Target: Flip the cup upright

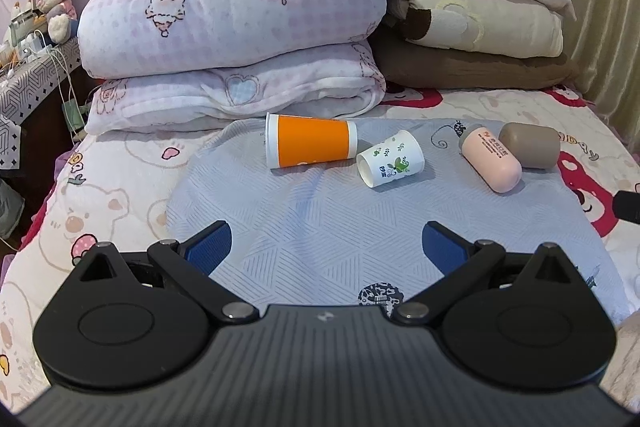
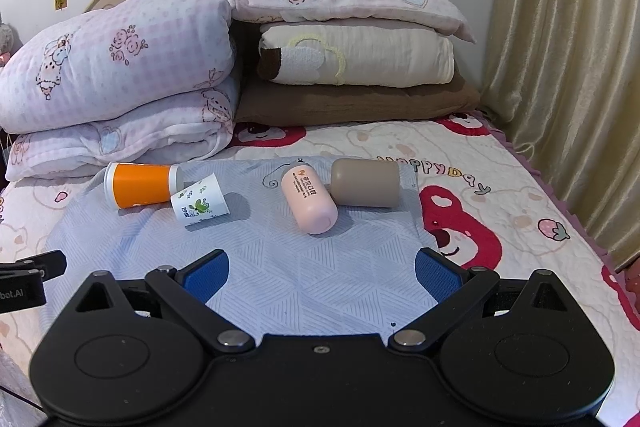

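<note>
On the pale blue mat four cups lie tipped, one each of orange, leaf-printed paper, pink and taupe, and with my left gripper and right gripper both spread wide and empty, I'd pinch the light, crushable paper cup gently mid-wall.
</note>
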A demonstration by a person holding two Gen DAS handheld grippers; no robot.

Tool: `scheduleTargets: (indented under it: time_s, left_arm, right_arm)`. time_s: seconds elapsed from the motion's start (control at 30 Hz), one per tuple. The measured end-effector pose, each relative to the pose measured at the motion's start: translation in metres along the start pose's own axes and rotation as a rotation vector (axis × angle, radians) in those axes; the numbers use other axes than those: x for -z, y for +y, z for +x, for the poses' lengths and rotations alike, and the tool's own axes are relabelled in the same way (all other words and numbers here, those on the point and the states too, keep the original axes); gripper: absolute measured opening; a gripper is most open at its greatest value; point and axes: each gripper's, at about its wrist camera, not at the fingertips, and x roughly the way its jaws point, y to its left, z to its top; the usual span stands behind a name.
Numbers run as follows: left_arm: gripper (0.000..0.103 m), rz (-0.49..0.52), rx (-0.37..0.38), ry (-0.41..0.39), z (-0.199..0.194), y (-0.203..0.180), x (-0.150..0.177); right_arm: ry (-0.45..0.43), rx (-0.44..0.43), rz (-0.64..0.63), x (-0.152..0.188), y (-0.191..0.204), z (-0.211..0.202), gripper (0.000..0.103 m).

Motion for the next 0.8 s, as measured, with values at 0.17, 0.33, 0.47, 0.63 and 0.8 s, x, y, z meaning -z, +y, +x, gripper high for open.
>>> scheduleTargets:
  time_s: [0.17, 0.33, 0.47, 0.63, 0.8]
  left_arm:
    - [0.103, -0.002, 0.01, 0.005, 0.0007, 0.0004, 0.0009]
    - [0.103, -0.019, 0.03, 0.021, 0.0029, 0.0002, 0.0024]
    - [0.103, -0.026, 0.047, 0.042, 0.0052, -0.0008, 0.004]
    - [0.103, -0.016, 0.04, 0.049, 0.0054, -0.0017, 0.0028]
    - [0.103, -0.01, 0.045, 0.042, 0.0023, 0.0022, -0.0032]
  right_arm:
    - [0.001, 0.0, -0.006, -0.0013, -0.0013, -0.0021, 0.101]
    - [-0.008, -0.001, -0.003, -0.0008, -0.0009, -0.0011, 0.101]
    - [-0.004, -0.003, 0.0, -0.0002, -0.0011, 0.0002, 0.101]
    - [-0.003, -0.008, 0.001, 0.0003, -0.0013, 0.0011, 0.101]
    - [-0.012, -0.016, 0.001, 0.001, -0.0021, 0.0006, 0.101]
